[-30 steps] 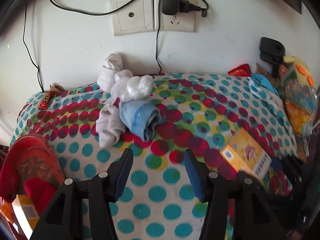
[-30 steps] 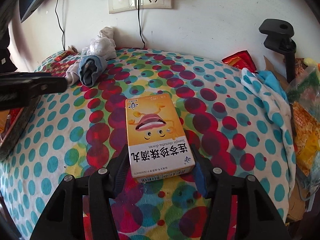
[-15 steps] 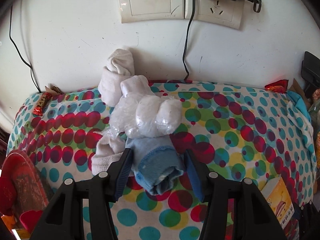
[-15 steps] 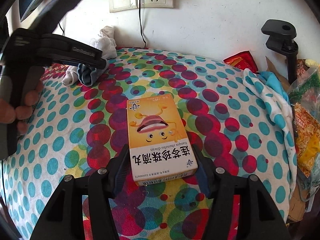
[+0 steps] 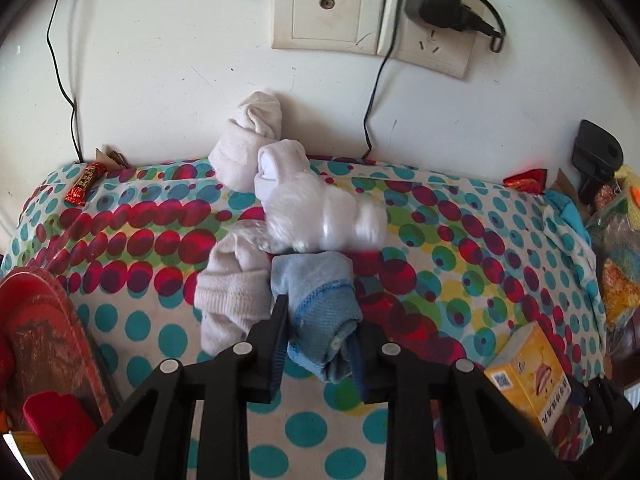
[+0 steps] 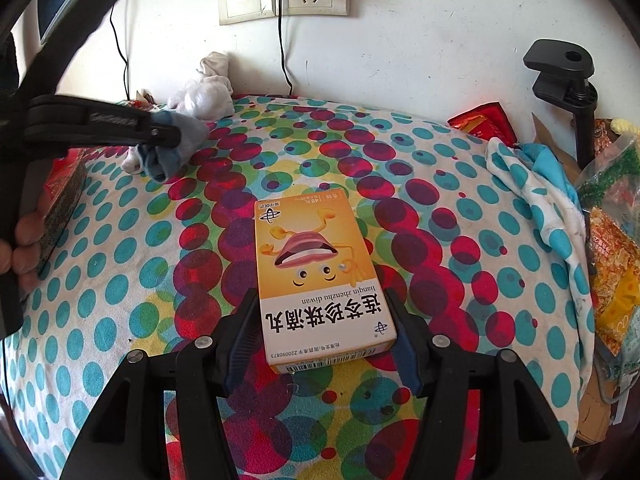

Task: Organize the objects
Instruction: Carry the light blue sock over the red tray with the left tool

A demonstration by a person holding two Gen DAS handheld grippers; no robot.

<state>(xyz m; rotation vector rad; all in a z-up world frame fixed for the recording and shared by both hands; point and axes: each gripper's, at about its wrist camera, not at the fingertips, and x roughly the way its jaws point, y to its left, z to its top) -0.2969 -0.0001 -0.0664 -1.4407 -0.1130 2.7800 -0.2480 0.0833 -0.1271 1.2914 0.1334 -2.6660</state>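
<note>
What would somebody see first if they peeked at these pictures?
Probably the bright polka-dot cloth covering the whole table. Next, the orange medicine box with a cartoon face, lying between the right gripper fingers, and the rolled blue sock pinched by the left gripper beside white socks near the wall.

Sock pile on worktop (image 5: 132,312), back centre, against wall below outlets (image 5: 372,28). Rolled sock (image 5: 320,312) at pile's front, between left tool (image 5: 320,346) fingers. Second sock (image 5: 230,292) touching its left side. Bagged bundle (image 5: 324,216) just behind; another sock (image 5: 248,140) rearmost, leaning on wall. Wrapped candy (image 5: 85,188) at back left edge. Medicine box (image 6: 316,276) flat on worktop centre, near end between right tool (image 6: 322,340) fingers. Clamp stand (image 6: 564,76) and snack bags (image 6: 612,264) off right edge.
</note>
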